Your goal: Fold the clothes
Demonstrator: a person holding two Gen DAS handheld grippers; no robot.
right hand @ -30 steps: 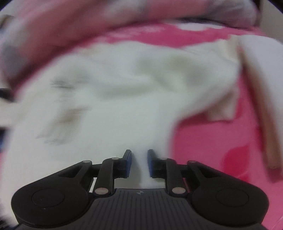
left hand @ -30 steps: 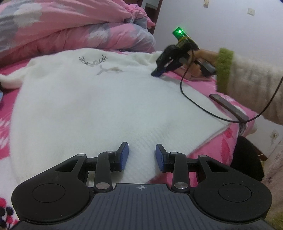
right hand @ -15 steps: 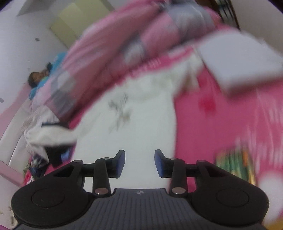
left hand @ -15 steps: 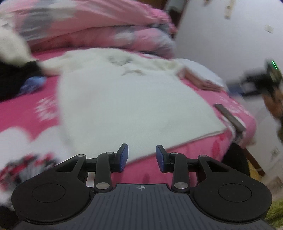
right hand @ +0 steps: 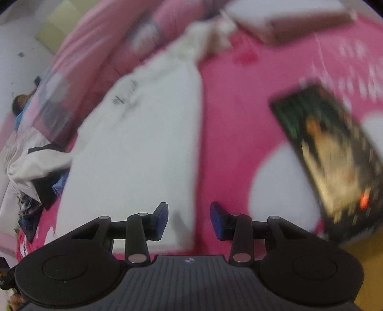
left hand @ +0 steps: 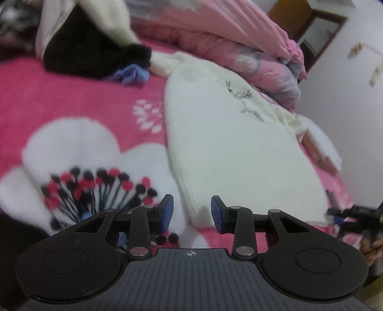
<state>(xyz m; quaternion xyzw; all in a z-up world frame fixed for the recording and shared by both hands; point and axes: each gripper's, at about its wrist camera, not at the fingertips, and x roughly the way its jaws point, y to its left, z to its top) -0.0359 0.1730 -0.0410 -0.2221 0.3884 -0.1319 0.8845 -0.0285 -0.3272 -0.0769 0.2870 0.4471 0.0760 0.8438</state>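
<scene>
From the left wrist camera, we see our left tongs (left hand: 192, 211) with the blue pads spread apart and nothing between them. Just ahead of the gap lies the lower left corner of a white sweater (left hand: 229, 148), spread flat on a bed (left hand: 71, 100) covered in a pink blanket with large white flowers. The sweater runs away from the tongs and to the right, and a small dark antler design (left hand: 237, 92) sits on its far part. Far ahead and to the left is a pile of black and white clothes (left hand: 91, 47) with a bit of blue fabric beside it. A rumpled pink quilt (left hand: 227, 36) lies beyond the sweater. At the far right edge, the right tongs (left hand: 352, 215) appear small and blurred, near the sweater's other lower corner.

From the right wrist camera, which is blurred by motion, we see our right tongs (right hand: 189, 219) also spread open and holding nothing. The white sweater (right hand: 138, 148) lies ahead and to the left, its right edge running straight away from the gap between the pads. To the right, on the pink bed (right hand: 229, 134), rests a dark phone (right hand: 335, 158) with a lit screen. Far ahead is a flat white and brown item (right hand: 289, 21), too blurred to tell what it is.
</scene>
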